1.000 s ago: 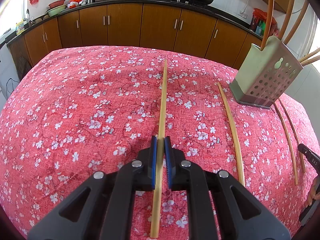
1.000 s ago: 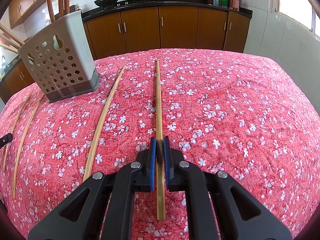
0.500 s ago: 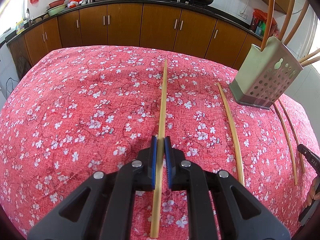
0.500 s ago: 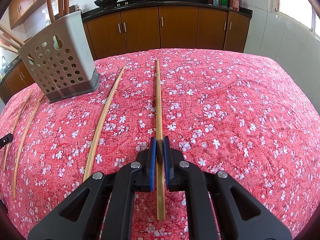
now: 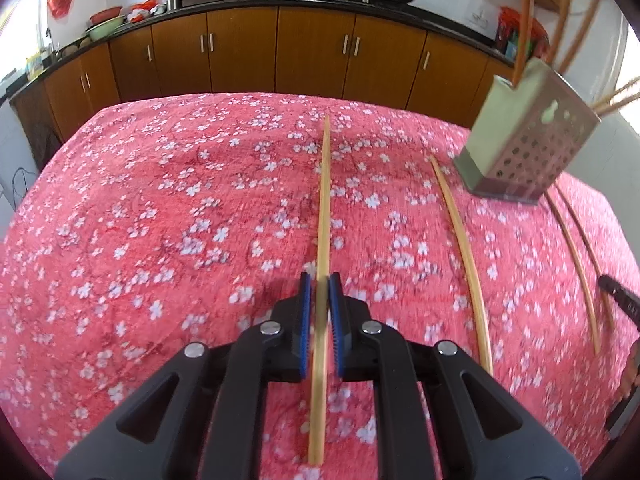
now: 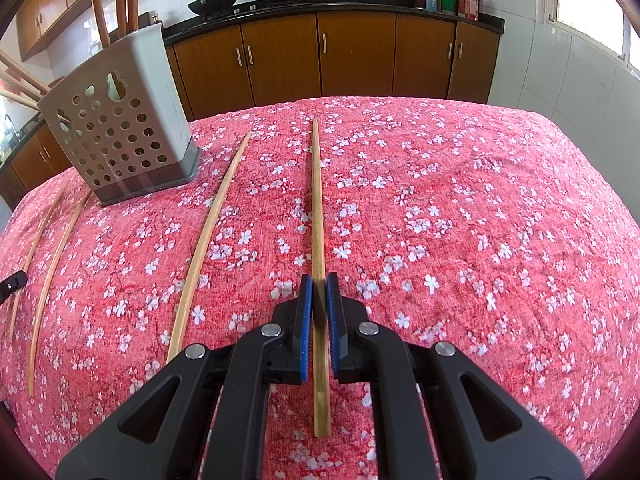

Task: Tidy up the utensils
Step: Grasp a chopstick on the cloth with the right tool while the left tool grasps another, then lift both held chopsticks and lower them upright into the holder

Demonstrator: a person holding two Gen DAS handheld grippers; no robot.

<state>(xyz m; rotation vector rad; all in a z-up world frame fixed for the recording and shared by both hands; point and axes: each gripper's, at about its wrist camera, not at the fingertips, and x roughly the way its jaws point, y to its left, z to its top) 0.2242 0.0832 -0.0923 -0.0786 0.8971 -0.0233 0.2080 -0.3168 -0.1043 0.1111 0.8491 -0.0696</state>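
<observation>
My left gripper [image 5: 319, 280] is shut on a pale bamboo chopstick [image 5: 324, 200] that runs straight ahead, low over the red flowered cloth. In the right wrist view my right gripper [image 6: 316, 280] is likewise shut on another chopstick [image 6: 317, 200], gripped near its rear third. A grey perforated utensil holder [image 5: 520, 148] [image 6: 120, 128] stands at the back with several chopsticks upright in it. Between the two grippers a loose chopstick [image 5: 460, 240] [image 6: 208, 236] lies flat, and two thinner-looking ones [image 5: 576, 248] [image 6: 52, 272] lie in front of the holder.
The red tablecloth [image 5: 160, 220] covers the whole table. Brown kitchen cabinets [image 5: 312, 52] with woks on the counter stand beyond its far edge. A black piece of the other tool and a hand [image 5: 632, 364] show at the left view's right border.
</observation>
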